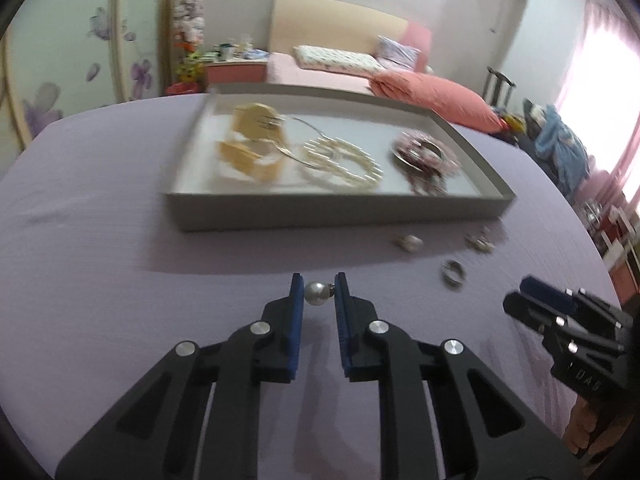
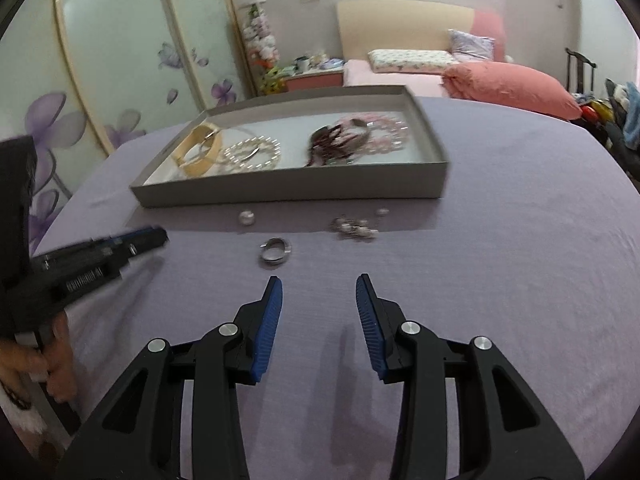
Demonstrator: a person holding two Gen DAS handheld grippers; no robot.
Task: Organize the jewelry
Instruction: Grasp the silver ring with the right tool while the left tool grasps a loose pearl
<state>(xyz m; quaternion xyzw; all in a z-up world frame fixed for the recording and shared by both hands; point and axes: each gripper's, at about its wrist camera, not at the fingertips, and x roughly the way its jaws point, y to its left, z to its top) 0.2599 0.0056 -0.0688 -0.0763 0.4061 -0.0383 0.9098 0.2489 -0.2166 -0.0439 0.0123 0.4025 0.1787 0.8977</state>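
The left gripper (image 1: 319, 286) pinches a pearl earring (image 1: 316, 293) between its blue pads, low over the purple cloth (image 1: 100, 240). The right gripper (image 2: 319, 288) stands apart with nothing inside, near a silver ring (image 2: 275, 251). Farther, the grey tray (image 2: 288, 192) holds bracelets, blurred in the left view.

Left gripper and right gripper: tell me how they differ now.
The left gripper is shut on a pearl earring, pinched at its tips; the right gripper stands open and empty. The left jaws sit close together, the right jaws wide apart. Both have blue pads and hang over the purple cloth.
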